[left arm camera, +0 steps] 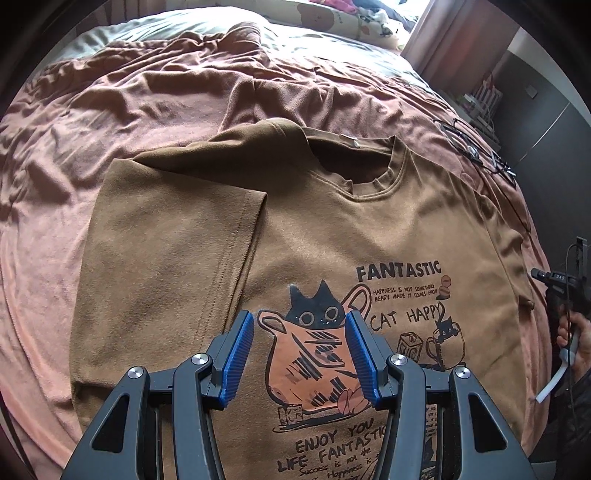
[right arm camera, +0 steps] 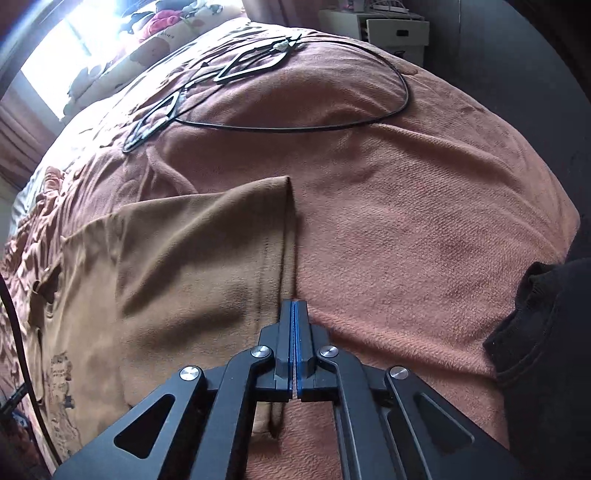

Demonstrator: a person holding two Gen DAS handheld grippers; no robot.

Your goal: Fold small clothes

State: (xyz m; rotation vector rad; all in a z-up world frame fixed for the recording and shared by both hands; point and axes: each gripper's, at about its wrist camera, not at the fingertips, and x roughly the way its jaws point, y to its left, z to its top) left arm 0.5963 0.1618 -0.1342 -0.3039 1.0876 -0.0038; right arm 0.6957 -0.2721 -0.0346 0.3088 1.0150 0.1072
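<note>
While a brown T-shirt (left arm camera: 325, 229) lies front-up on a pinkish-brown blanket (left arm camera: 92, 122) spread over a bed, it is viewed from two wrist cameras. Its left-hand sleeve (left arm camera: 173, 236), as seen in the left wrist view, has been folded inward over the chest, and the collar (left arm camera: 373, 173) is turned toward the far end of the bed. A printed design is carried on the front: a black cat (left arm camera: 314, 306) in an orange jug, with the words "FANTASTIC" and "CAT HAPPY" beside it.

The left gripper (left arm camera: 300, 354) is held above the print, pointed steeply downward. Its blue ribbed pads (left arm camera: 240, 354) are set apart, with only the printed cloth visible below the gap; nothing is clamped between them.

The right gripper (right arm camera: 294, 314) is shown in the right wrist view with its jaws brought fully together, the blue pads meeting in a thin line. Its tip is placed at the hem edge of the other sleeve (right arm camera: 207, 251), which is laid out flat on the blanket. Whether cloth is pinched between the pads cannot be told from this view.

A black cable (right arm camera: 295, 127) and several wire frames (right arm camera: 155, 122) are seen on the blanket beyond the sleeve. A hand (left arm camera: 576, 339) holding the handle of the right gripper is visible at the right edge of the left wrist view, and a dark sleeve cuff (right arm camera: 528, 325) at the right of the right wrist view. Patterned bedding (left arm camera: 354, 18) is glimpsed at the head of the bed.
</note>
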